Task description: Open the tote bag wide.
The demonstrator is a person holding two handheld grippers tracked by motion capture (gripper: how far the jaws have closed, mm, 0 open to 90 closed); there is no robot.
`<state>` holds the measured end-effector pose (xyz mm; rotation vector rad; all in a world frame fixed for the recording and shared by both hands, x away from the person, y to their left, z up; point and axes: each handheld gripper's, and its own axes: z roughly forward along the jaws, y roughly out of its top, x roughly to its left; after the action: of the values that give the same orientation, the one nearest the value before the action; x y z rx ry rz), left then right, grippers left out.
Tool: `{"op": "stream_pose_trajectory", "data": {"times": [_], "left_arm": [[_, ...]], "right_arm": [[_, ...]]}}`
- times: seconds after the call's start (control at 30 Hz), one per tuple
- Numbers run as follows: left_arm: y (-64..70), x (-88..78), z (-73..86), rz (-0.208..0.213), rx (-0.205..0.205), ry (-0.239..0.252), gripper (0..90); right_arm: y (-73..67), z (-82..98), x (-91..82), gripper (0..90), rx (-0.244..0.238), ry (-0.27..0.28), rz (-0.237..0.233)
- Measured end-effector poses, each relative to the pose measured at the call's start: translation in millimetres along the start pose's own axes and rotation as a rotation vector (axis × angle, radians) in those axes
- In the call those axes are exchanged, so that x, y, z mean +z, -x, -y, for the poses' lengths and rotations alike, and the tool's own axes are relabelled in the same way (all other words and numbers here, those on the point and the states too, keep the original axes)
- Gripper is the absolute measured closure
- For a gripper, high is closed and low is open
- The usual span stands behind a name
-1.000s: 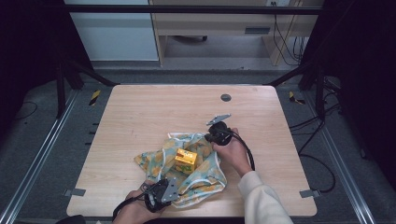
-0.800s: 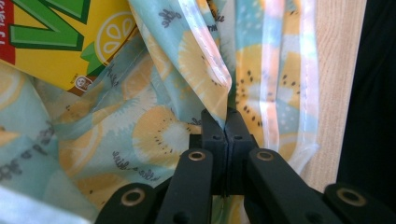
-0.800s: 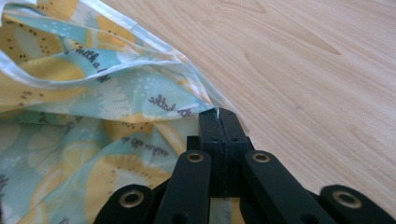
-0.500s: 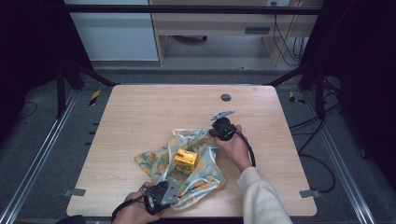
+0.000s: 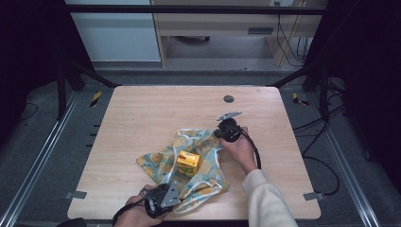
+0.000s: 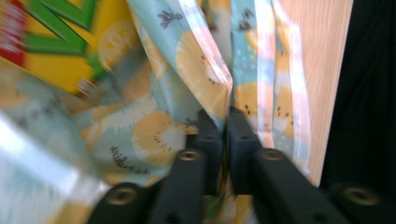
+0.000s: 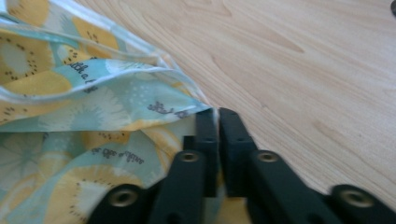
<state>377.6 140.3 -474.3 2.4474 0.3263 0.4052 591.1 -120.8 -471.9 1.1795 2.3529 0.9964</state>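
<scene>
Left gripper view: my tongs (image 6: 223,135) just eased a crack, cloth (image 6: 187,84) corner probably still pinched; right tongs (image 7: 218,133) likewise, so letting go soon.

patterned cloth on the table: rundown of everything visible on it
The cloth is thin fabric, pale blue-green, printed with yellow fruit slices and small black lettering, with a whitish hem. It lies crumpled and partly folded on the wooden table, near the front edge. A yellow carton sits on its middle. The left gripper has a near fold between its narrowly parted jaws; the right gripper has the far corner at its jaw tips. Both sets of jaws have just been opening.
</scene>
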Motion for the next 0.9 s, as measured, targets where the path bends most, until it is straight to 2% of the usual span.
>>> {"op": "stream_pose_trajectory", "data": {"times": [0.03, 0.07, 0.1, 0.17, 0.2, 0.23, 0.3, 0.37, 0.43, 0.5, 0.57, 0.77, 0.9], "left_arm": [[-1.1, -1.5, -1.1, -0.015, -0.018, 0.024, 66.9], [-2.3, -2.2, -2.8, 0.003, -0.044, 0.062, 59.7], [-4.5, -5.6, -3.7, -0.041, -0.073, 0.079, 54.3], [-9.0, -8.3, -5.4, -0.028, -0.117, 0.131, 42.3], [-11.7, -10.6, -5.7, -0.034, -0.129, 0.157, 39.9], [-13.5, -12.2, -6.0, -0.031, -0.163, 0.194, 38.7], [-16.3, -15.7, -6.6, -0.043, -0.200, 0.217, 31.7], [-19.3, -19.6, -7.8, -0.040, -0.218, 0.261, 28.8], [-23.2, -24.3, -7.3, -0.090, -0.239, 0.276, 24.2], [-27.2, -29.7, -6.1, -0.117, -0.270, 0.300, 20.8], [-31.6, -37.4, -4.2, -0.155, -0.318, 0.327, 20.3], [-48.7, -54.5, 8.4, -0.234, -0.405, 0.343, 15.9], [-59.7, -66.1, 19.8, -0.289, -0.441, 0.354, 15.3]], "right_arm": [[-2.0, -1.0, -3.4, 71.5, 0.002, 0.013, -0.002], [-4.0, -2.0, -5.7, 64.6, -0.002, 0.019, -0.001], [-6.4, -3.2, -9.1, 55.8, -0.017, 0.024, 0.008], [-11.8, -5.7, -17.0, 42.0, -0.034, 0.028, 0.021], [-14.2, -6.2, -22.2, 37.5, -0.045, 0.039, 0.032], [-16.3, -6.8, -27.9, 34.6, -0.048, 0.051, 0.035], [-18.6, -7.6, -41.9, 27.9, -0.049, 0.082, 0.028], [-20.6, -7.4, -54.1, 25.6, -0.057, 0.110, 0.031], [-22.3, -6.0, -68.9, 23.1, -0.056, 0.149, 0.042], [-22.6, -3.3, -82.5, 21.2, -0.038, 0.178, 0.044], [-22.2, -1.3, -94.4, 19.6, -0.024, 0.194, 0.047], [-18.5, 3.6, -120.0, 15.3, -0.011, 0.243, 0.057], [-20.0, 12.4, -133.3, 13.8, 0.011, 0.263, 0.069]]}}
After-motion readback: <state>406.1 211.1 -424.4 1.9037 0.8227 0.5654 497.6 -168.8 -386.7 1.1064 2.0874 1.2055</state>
